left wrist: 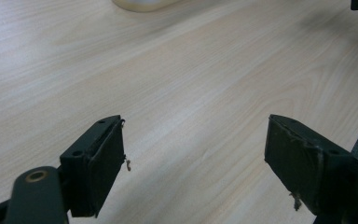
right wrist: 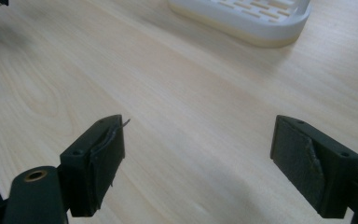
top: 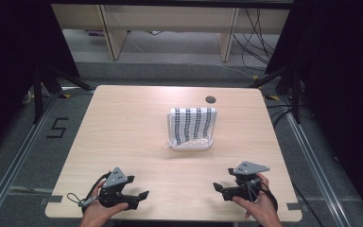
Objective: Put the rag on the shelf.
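I am holding a pair of black two-jaw tongs in each hand at the near edge of the light wooden counter (top: 123,123). My left tongs (top: 134,188) are sitting near the near left corner, with my left hand (top: 101,213) wrapped around them from below, and a dark cable is looping out to their left. My right tongs (top: 220,187) are sitting near the near right corner in my right hand (top: 260,205). Each pair is carrying a grey three-cornered plate on top. The two pairs are well apart from each other and pointing inward, toward the middle of the counter.

In the left gripper view my left tongs (left wrist: 193,144) are standing wide apart, with bare wood grain between the jaws and nothing gripped. In the right gripper view my right tongs (right wrist: 198,142) are likewise spread wide, holding nothing; the pads are looking worn and frayed at the edges.

A white slatted plastic tray (top: 207,144) is lying around the middle of the counter, toward the far right, well apart from both tongs. A white cloth with dark striped bands (top: 193,124) is draping over it. The tray's rim (right wrist: 265,25) is showing at the top of the right gripper view. A small round dark hole (top: 211,99) is sitting in the counter just beyond the tray, near the far edge.
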Action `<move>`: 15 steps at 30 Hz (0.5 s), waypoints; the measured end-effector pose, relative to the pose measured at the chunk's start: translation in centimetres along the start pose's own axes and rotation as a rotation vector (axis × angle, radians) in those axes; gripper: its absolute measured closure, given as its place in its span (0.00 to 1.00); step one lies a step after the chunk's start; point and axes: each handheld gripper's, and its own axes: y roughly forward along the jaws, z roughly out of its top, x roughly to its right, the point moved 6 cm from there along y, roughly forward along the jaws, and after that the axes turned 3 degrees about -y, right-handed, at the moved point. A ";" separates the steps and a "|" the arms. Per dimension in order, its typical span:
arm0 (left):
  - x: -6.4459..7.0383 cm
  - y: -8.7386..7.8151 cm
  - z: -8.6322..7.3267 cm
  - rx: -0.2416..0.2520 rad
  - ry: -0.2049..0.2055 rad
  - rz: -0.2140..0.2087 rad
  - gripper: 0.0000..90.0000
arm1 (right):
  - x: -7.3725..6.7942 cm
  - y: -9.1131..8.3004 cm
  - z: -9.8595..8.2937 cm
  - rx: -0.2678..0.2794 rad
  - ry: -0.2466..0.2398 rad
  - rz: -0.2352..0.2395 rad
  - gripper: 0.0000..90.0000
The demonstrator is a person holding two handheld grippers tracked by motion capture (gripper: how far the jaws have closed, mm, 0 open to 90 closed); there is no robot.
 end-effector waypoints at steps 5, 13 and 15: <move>0.0 -0.1 -0.5 0.000 -0.010 0.017 0.22 | -0.4 0.1 -0.7 -0.011 -0.043 0.012 0.21; -0.4 -0.2 -0.6 -0.009 0.006 0.020 0.22 | -0.9 0.5 -1.0 -0.024 -0.059 0.025 0.21; -0.3 -0.1 -0.5 0.007 -0.018 0.024 0.22 | -0.9 0.5 -1.0 -0.022 -0.068 0.025 0.21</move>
